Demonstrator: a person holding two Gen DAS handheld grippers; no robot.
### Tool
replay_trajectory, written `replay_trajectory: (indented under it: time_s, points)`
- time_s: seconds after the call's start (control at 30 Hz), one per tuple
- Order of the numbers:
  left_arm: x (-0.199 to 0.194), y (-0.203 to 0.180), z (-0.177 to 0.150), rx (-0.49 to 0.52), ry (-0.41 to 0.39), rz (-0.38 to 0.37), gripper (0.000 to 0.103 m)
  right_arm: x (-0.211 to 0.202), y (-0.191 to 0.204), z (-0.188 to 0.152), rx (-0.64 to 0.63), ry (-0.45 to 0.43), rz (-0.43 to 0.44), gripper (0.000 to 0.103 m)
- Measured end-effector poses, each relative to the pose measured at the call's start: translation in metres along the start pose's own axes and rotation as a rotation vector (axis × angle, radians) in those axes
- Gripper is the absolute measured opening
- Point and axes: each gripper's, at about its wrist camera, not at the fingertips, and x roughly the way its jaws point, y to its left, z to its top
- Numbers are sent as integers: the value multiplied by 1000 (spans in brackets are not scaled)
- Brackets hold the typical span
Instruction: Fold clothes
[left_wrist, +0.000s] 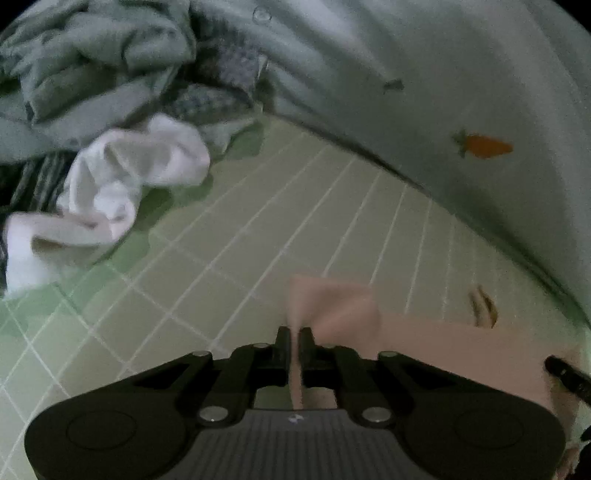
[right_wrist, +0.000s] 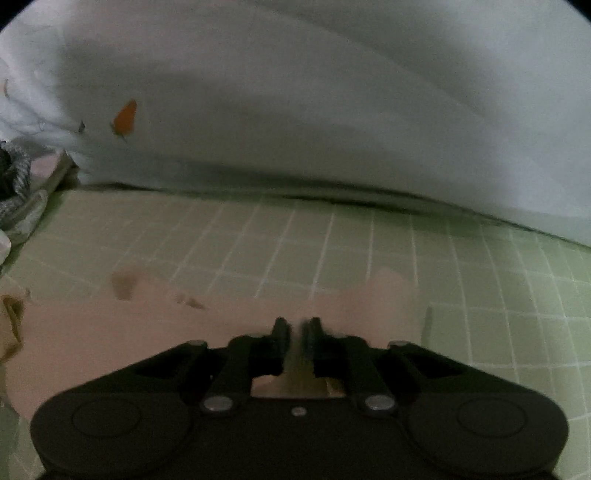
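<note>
Pinching 1 pink cloth (left_wrist: 436, 343): 2 hand-held grippers, left (left_wrist: 294, 336), right (right_wrist: 296, 326).

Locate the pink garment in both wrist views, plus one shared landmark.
Left wrist: pink garment at lower centre to lower right, a fold running between the left gripper's jaws.
Right wrist: lower left to centre, reaching the right gripper.
Shared landmark: orange carrot print on the pale sheet.

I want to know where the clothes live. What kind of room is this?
Probably a bedroom, on a bed: a green checked sheet underneath, a pale quilt with a carrot print behind it, and a heap of unfolded laundry. I can't be sure.
</note>
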Motion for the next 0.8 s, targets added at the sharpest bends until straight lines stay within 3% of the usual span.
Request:
replay_trajectory:
  time_s: [0.07, 0.13, 0.17, 0.23, 0.3, 0.47, 0.63, 0.8]
  points:
    - [-7, 0, -2, -6, 5, 19, 29, -14, 0, 2, 0, -39, -32, 50]
    - [-19, -1, -8, -4, 4, 11, 51, -40, 1, -1, -6, -99, -50, 62]
    - [-26, -4, -14, 12, 7, 3, 54, -51, 3, -4, -5, -115, -70, 68]
    - [-41, -11, -27, 45, 13, -12, 66, -81, 6, -15, -1, -144, -98, 69]
    - [-54, -18, -42, 81, 24, -30, 68, -107, 10, -30, 4, -145, -111, 64]
    - [-80, -37, -112, 184, 133, -114, 72, -159, 29, -93, -1, -69, -72, 18]
    - [-99, -57, -183, 352, 204, -145, 72, -186, 53, -144, -5, 7, 1, 10]
    - [-110, -65, -214, 456, 211, -140, 73, -186, 72, -168, -108, 32, -91, 10]
